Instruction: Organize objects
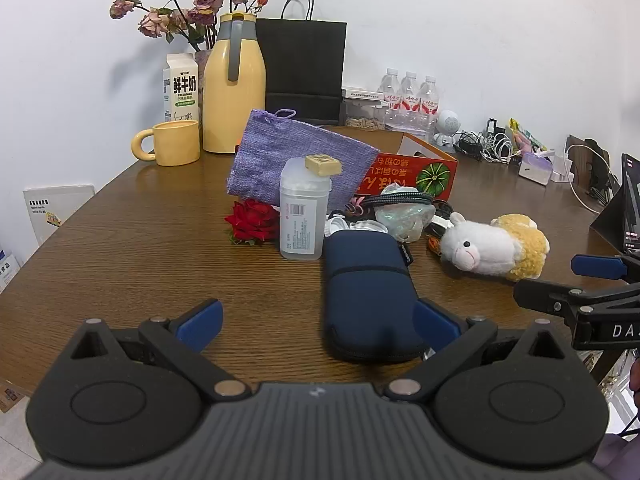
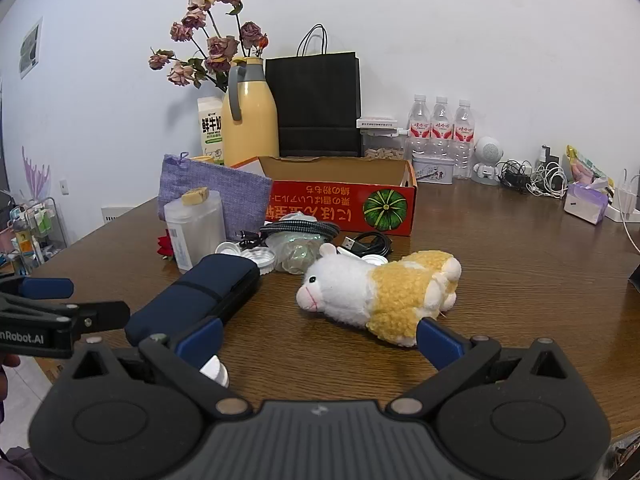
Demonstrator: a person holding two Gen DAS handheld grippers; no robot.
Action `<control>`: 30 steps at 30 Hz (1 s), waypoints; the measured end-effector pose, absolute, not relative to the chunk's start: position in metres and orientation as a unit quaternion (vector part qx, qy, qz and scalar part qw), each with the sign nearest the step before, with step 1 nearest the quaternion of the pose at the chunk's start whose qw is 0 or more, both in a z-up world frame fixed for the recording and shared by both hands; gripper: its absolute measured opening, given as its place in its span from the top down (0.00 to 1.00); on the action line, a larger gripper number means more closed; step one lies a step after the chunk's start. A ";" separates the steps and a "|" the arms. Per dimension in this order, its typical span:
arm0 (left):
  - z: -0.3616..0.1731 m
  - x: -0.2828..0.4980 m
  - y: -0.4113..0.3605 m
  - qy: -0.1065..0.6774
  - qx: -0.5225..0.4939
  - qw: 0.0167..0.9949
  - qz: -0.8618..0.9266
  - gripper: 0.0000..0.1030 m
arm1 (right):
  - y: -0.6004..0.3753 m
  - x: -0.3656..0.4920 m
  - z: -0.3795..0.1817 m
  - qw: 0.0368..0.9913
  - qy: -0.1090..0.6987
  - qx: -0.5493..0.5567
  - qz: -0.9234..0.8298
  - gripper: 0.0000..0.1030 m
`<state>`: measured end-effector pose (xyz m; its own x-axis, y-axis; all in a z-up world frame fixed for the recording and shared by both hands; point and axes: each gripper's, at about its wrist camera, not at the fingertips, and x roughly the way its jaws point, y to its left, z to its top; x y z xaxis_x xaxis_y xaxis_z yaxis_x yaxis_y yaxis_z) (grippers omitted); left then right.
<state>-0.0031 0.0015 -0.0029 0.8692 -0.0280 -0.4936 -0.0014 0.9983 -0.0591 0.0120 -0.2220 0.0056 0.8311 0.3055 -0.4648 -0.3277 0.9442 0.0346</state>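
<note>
A navy zip pouch [image 1: 368, 292] lies on the wooden table [image 1: 140, 248], close inside the right finger of my left gripper [image 1: 318, 322], which is open with no pad pressing on it. My right gripper [image 2: 320, 336] is open too, just in front of a white and yellow plush alpaca [image 2: 380, 292] lying on its side. Behind them stand a clear plastic container [image 1: 302, 216] with a small yellow block [image 1: 323, 165] on top, a purple knitted bag [image 1: 296, 160], a red rose [image 1: 254, 220] and a red cardboard box [image 2: 340, 204].
Cables [image 2: 368, 242], white caps and crumpled plastic lie between the box and the pouch. At the back stand a yellow thermos [image 1: 234, 92], a mug [image 1: 172, 142], a milk carton [image 1: 181, 88], a black paper bag [image 1: 304, 68] and water bottles [image 2: 440, 128]. Chargers and a tissue pack [image 2: 584, 200] crowd the right.
</note>
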 end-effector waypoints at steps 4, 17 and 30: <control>-0.003 -0.003 0.002 0.256 -0.028 0.966 -0.007 0.00 | -0.222 0.011 0.006 0.957 0.239 -0.023 0.165 0.00; -0.002 -0.005 -0.001 0.258 -0.026 0.966 -0.005 0.00 | -0.223 0.012 0.007 0.957 0.239 -0.024 0.165 0.00; -0.002 -0.005 -0.001 0.259 -0.025 0.966 -0.005 0.00 | -0.223 0.013 0.008 0.957 0.239 -0.024 0.165 0.00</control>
